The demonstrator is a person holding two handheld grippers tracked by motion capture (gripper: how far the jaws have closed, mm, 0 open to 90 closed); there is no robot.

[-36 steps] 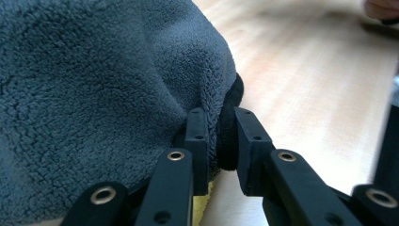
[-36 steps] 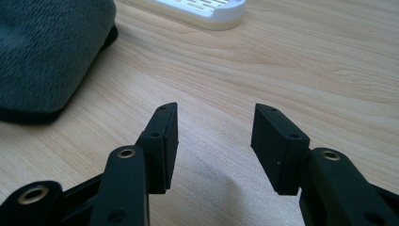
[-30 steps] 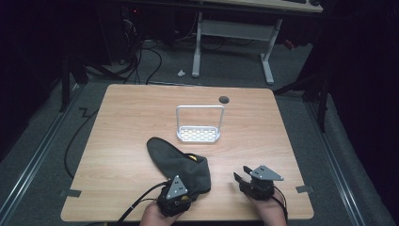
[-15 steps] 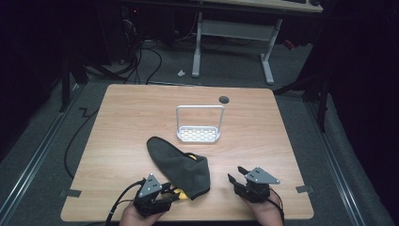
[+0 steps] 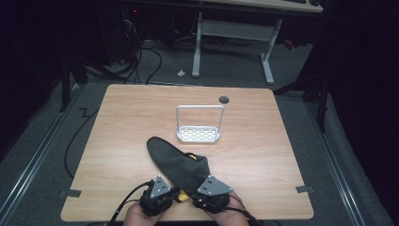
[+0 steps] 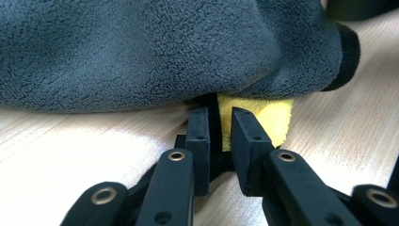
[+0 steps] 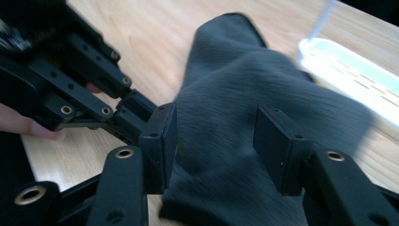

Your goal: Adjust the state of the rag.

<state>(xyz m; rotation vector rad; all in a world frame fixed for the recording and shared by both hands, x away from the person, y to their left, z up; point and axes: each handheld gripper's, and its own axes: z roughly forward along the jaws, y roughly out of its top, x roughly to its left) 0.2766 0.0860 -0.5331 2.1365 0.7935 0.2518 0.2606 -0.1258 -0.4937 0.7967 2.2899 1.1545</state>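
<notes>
The dark fleece slipper [image 5: 176,162] is lying at the table's [image 5: 263,141] near edge. The left gripper [image 6: 220,129], jaws just closing, is pinching its yellow lining [image 6: 270,117]. The right gripper [image 7: 214,141] is straddling the cuff, jaws wide, not pressing. Risk: the thin lining is slipping free; the fleece is bunching before the right jaws clamp.
</notes>
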